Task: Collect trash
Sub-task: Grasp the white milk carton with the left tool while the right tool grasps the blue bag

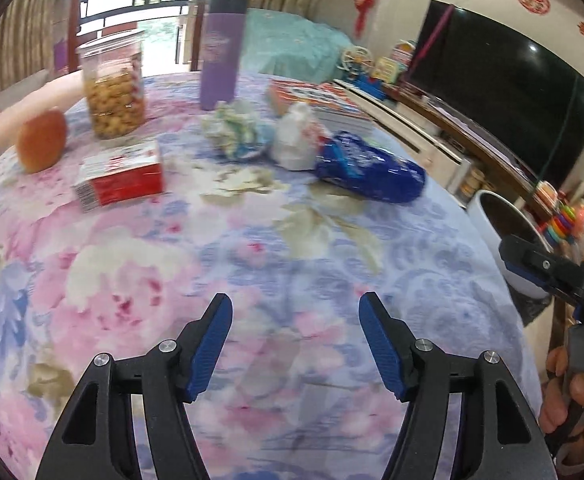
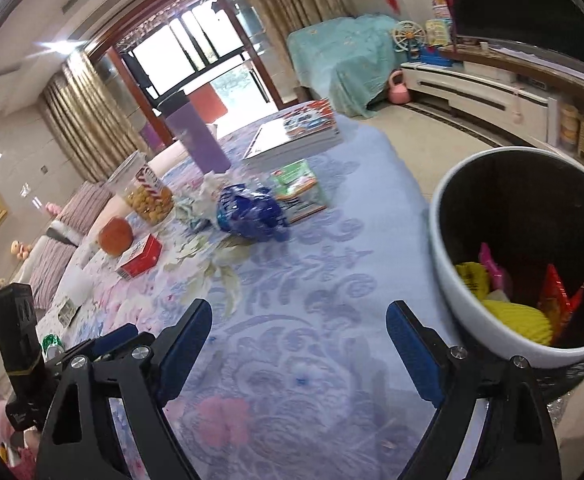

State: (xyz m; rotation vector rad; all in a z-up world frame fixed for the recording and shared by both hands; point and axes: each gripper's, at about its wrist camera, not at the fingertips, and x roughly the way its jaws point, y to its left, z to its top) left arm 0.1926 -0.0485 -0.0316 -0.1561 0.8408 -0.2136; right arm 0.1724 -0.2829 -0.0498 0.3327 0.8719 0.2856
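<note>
A crumpled blue wrapper (image 1: 372, 168) lies on the flowered tablecloth (image 1: 251, 264); it also shows in the right wrist view (image 2: 251, 212). Beside it lie a white plastic bag (image 1: 296, 136) and a crumpled white-green paper wad (image 1: 235, 128). A white bin (image 2: 524, 256) with a dark liner stands at the table's right edge and holds yellow, pink and red trash. My left gripper (image 1: 296, 312) is open and empty, above the near tablecloth. My right gripper (image 2: 298, 320) is open and empty, just left of the bin.
On the table stand a purple flask (image 1: 221, 52), a jar of snacks (image 1: 111, 84), an orange (image 1: 41, 140), a red-white box (image 1: 119, 176), stacked books (image 1: 324, 100) and a green packet (image 2: 300, 188). A TV (image 1: 504, 92) and toys line the right wall.
</note>
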